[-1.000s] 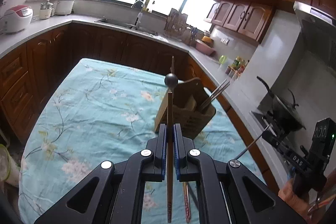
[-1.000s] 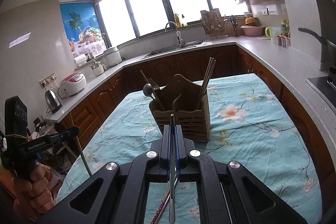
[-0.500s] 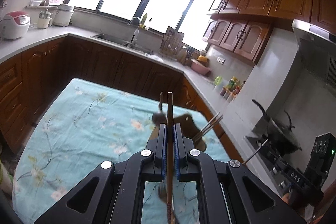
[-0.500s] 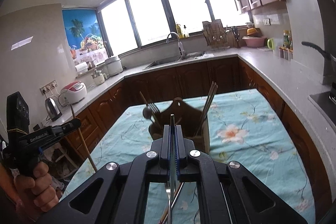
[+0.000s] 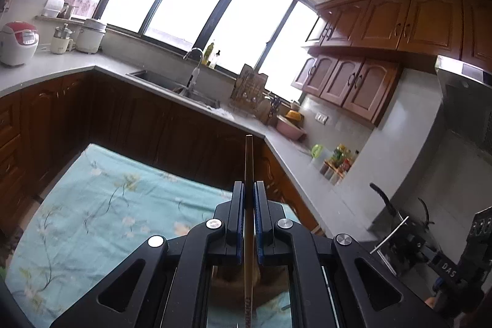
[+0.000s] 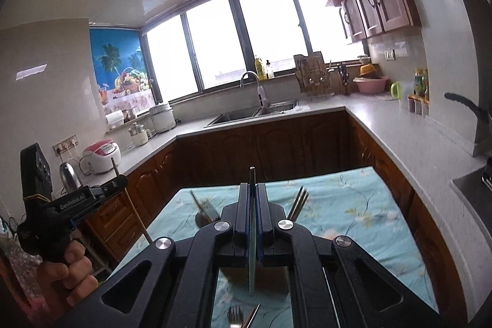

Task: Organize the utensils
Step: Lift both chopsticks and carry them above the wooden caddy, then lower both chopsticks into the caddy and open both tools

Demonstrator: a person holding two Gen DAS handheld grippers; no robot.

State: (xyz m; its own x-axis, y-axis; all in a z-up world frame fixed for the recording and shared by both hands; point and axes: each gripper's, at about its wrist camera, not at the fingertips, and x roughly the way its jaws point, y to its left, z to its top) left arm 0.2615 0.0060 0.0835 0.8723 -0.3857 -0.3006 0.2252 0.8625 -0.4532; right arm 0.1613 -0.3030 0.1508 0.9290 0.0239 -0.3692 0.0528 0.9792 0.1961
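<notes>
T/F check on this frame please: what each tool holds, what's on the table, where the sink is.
1. The left tool is shut on a wooden chopstick. True.
2. The right tool is open and empty. False: it is shut on a thin metal utensil.
3. The table has a light blue floral cloth. True.
4. The sink sits under the wall cupboards on the right. False: it sits below the window.
5. A fork lies on the cloth below the right tool. True.
</notes>
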